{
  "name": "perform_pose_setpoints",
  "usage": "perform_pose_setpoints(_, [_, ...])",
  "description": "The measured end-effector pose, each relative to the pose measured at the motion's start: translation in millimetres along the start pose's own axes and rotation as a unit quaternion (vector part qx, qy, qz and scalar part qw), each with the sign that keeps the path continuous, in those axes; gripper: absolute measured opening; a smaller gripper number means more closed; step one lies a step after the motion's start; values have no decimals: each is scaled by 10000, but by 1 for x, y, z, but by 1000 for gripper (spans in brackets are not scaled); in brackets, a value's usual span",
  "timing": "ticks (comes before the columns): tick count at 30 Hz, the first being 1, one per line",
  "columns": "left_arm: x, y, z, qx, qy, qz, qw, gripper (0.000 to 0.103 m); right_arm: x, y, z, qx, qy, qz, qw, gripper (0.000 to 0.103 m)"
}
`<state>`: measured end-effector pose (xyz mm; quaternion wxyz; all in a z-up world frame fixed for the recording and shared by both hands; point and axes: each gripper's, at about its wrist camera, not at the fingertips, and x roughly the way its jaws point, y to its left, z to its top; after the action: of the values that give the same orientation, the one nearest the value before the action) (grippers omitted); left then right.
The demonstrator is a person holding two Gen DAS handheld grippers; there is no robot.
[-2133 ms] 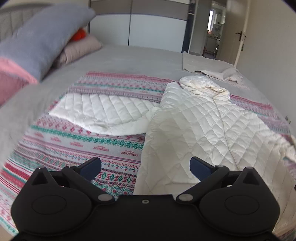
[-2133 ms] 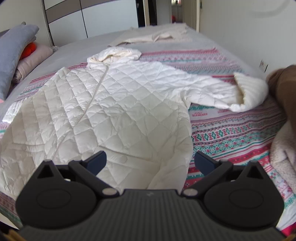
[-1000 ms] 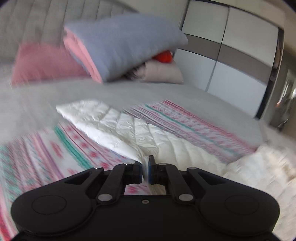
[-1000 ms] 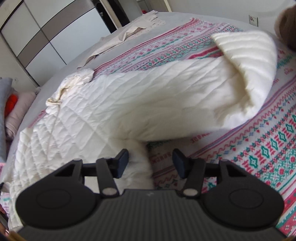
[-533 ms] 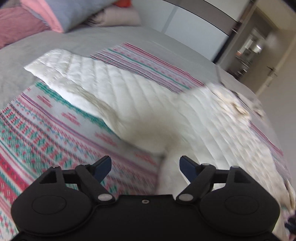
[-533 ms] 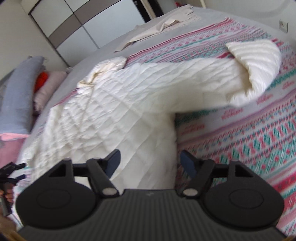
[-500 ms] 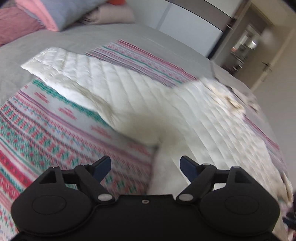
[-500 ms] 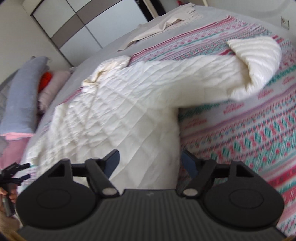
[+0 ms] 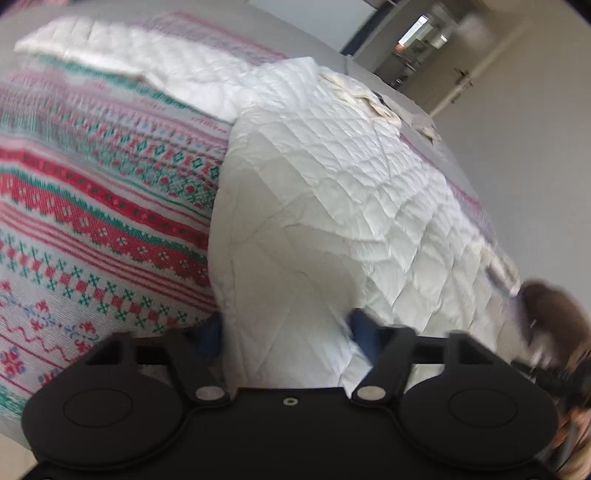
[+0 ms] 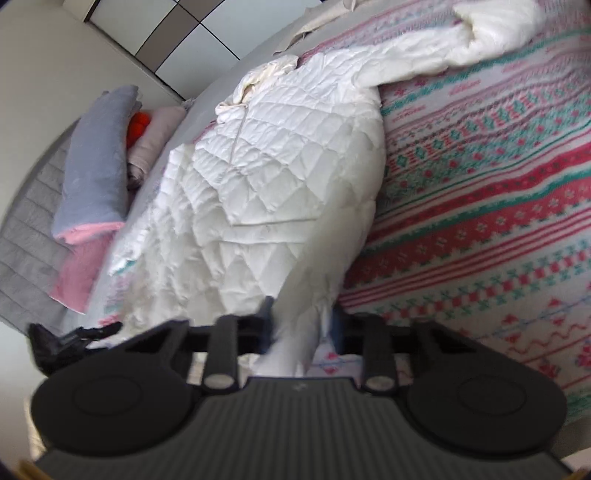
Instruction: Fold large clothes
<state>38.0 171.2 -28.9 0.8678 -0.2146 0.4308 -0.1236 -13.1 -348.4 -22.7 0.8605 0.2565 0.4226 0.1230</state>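
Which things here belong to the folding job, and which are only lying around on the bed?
For the job:
- white quilted jacket
- left gripper, closing around the jacket's hem
- right gripper, closing around the hem

Just lying about:
- patterned blanket
- grey pillow
- beige cloth, far side of the bed

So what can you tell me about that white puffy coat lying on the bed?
The coat is cream-white, diamond-quilted and slightly shiny, with a hood and a front zip. It lies face up on the striped patterned blanket, sleeves spread to either side, the right one curled over at the cuff. The left gripper and right gripper are each closing on a bottom corner of its hem.
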Motion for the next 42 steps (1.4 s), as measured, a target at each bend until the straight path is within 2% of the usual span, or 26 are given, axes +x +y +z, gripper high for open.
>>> perform_pose_setpoints(2, [-1,-10,-7,376,35,62,9993,36,-5,5,-6,-221,-138,-329,9991,12])
perform_pose_setpoints(4, [4,-20,-17,842,129,359,9957,32,-5,11,-17,-613,-174,-882,9941,11])
perform_pose_setpoints(6, [7,-31,-30,1497,92,720,9861,32,7,20,-30,-1252,-147,-1772,9761,11])
perform_pose_setpoints(7, [8,-35,-34,1706,51,833,9818,32,12,23,-36,-1446,-158,-1954,9699,11])
perform_pose_setpoints(10, [6,-35,-35,1910,1,1017,9763,36,15,33,-41,-1696,-218,-2218,9600,13])
perform_pose_setpoints(12, [3,-35,-34,1880,-64,1043,9766,45,11,33,-43,-1608,-286,-2166,9625,15])
perform_pose_setpoints(13, [-1,-35,-34,1903,-133,1101,9755,48,8,32,-42,-1522,-318,-2118,9649,21])
perform_pose_setpoints(14, [-5,-36,-33,1934,-218,1163,9740,56,4,33,-39,-1441,-362,-2062,9672,28])
perform_pose_setpoints(15, [-9,-40,-33,1998,-344,1252,9712,64,-1,36,-38,-1405,-477,-2050,9675,49])
perform_pose_setpoints(16, [-13,-43,-33,2073,-464,1316,9683,67,-5,39,-38,-1419,-632,-2075,9658,65])
perform_pose_setpoints(18, [-18,-49,-27,2176,-645,1346,9645,70,-15,47,-35,-1492,-883,-2006,9642,69])
perform_pose_setpoints(20, [-19,-52,-16,2185,-715,1248,9652,70,-22,54,-27,-1454,-964,-1797,9681,74])
perform_pose_setpoints(21, [-19,-51,-9,2149,-730,1210,9664,71,-23,57,-23,-1415,-988,-1696,9703,79])
perform_pose_setpoints(23, [-15,-49,10,1999,-756,1232,9691,72,-23,65,-14,-1384,-1023,-1559,9727,84])
perform_pose_setpoints(26, [-9,-32,45,1599,-877,1396,9733,88,-15,80,0,-1483,-1065,-1534,9712,85])
perform_pose_setpoints(29, [-3,7,88,980,-1141,1727,9734,88,1,95,14,-1628,-1140,-1551,9677,89])
perform_pose_setpoints(31, [-1,47,118,365,-1422,1932,9701,88,15,103,25,-1726,-1210,-1517,9657,90])
perform_pose_setpoints(35, [2,128,168,-640,-1827,2460,9497,88,53,110,37,-1975,-1447,-1346,9602,90])
perform_pose_setpoints(38, [1,185,194,-1153,-2130,2874,9267,88,85,106,36,-2017,-1327,-1311,9615,90])
perform_pose_setpoints(39, [2,203,201,-1309,-2200,2939,9209,87,94,104,34,-2041,-1202,-1370,9618,89])
perform_pose_setpoints(42, [4,251,215,-1843,-2328,2773,9137,85,117,103,29,-2383,-903,-1687,9522,89])
